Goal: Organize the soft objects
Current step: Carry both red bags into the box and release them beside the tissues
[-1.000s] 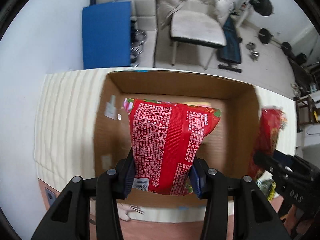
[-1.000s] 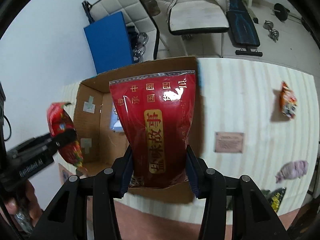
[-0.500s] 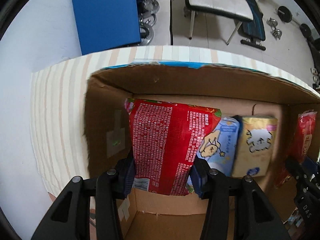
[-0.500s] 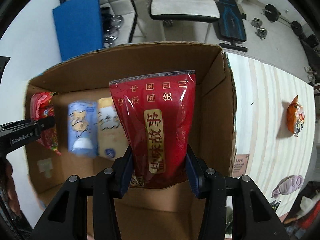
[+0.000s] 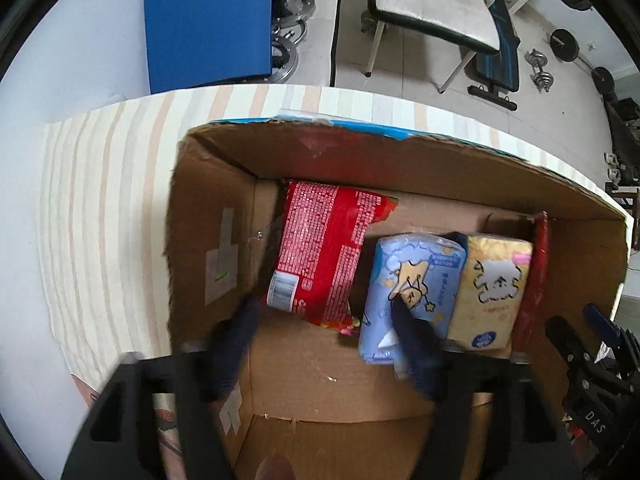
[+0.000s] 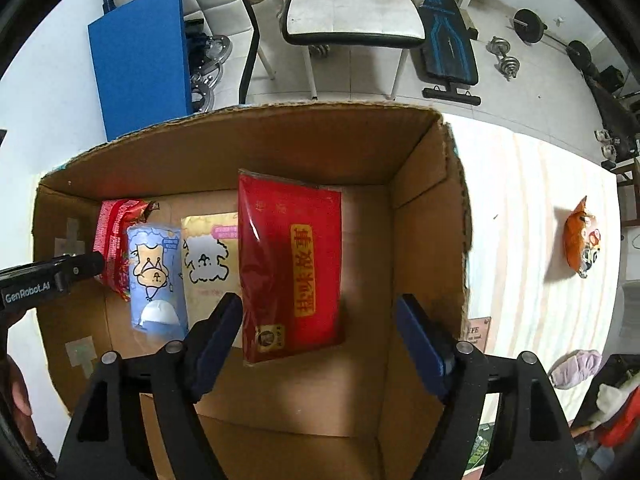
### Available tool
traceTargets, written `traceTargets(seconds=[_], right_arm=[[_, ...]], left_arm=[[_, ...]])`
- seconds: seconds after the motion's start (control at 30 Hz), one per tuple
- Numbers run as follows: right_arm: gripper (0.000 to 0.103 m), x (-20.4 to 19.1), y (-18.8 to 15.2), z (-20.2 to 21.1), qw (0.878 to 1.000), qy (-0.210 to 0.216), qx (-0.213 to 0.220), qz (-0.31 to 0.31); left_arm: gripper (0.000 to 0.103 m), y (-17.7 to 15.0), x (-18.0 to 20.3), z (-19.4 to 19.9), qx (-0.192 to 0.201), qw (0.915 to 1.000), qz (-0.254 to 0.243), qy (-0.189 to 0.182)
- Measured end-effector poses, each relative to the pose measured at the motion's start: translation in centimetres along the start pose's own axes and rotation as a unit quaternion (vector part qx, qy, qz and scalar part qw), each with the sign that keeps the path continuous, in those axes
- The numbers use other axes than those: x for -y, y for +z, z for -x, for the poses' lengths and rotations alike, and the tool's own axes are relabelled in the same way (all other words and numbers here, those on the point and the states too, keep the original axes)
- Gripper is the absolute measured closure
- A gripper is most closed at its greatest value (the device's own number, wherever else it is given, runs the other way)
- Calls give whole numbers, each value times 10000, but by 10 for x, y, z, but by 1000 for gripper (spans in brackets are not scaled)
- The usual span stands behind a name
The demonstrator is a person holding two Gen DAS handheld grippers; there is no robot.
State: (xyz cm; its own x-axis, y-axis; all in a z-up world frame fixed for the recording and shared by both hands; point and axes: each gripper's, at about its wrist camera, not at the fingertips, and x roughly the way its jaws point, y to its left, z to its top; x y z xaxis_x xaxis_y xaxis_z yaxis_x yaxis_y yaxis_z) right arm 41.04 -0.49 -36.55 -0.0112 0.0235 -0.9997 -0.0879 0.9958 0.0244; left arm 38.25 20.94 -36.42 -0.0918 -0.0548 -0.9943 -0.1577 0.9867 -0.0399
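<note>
An open cardboard box [image 5: 208, 208] [image 6: 424, 184] stands on a striped cloth. Inside, left to right, lie a red snack bag with white print [image 5: 324, 256] [image 6: 114, 240], a blue tissue pack [image 5: 412, 288] [image 6: 156, 276], a yellow tissue pack [image 5: 492, 284] [image 6: 208, 256] and a red pouch with gold lettering [image 6: 292, 268], seen edge-on in the left wrist view [image 5: 538, 272]. My left gripper [image 5: 324, 320] is open over the red snack bag, not touching it. My right gripper [image 6: 320, 320] is open just in front of the red pouch, apart from it.
On the cloth right of the box lie an orange snack bag [image 6: 580, 240], a small brown card [image 6: 478, 332] and a lilac soft item [image 6: 576, 366]. Beyond the table are a blue panel [image 6: 140, 60], a white chair [image 6: 352, 12] and dumbbells [image 6: 506, 58].
Both grippers have opened and let go of their bags, which now lie in the box. Both grippers moved from above the table to over the box interior.
</note>
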Motion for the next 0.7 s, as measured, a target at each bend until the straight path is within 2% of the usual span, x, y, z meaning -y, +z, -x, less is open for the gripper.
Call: traceTargets(seconds=[0.03, 0.2, 0.47, 0.7], right_arm=[[16, 0, -2, 1, 10000, 15, -3, 3], [0, -3, -13, 12, 9998, 190, 33, 39], [0, -15, -42, 31, 9991, 323, 226, 181], [0, -15, -89, 56, 9970, 620, 432, 174]], left_arm=[[12, -2, 0, 3, 69, 10000, -3, 12], [6, -22, 0, 22, 427, 9991, -11, -40], [6, -66, 5, 50, 918, 9958, -66, -12], [6, -115, 12, 82, 1401, 9900, -134, 26]])
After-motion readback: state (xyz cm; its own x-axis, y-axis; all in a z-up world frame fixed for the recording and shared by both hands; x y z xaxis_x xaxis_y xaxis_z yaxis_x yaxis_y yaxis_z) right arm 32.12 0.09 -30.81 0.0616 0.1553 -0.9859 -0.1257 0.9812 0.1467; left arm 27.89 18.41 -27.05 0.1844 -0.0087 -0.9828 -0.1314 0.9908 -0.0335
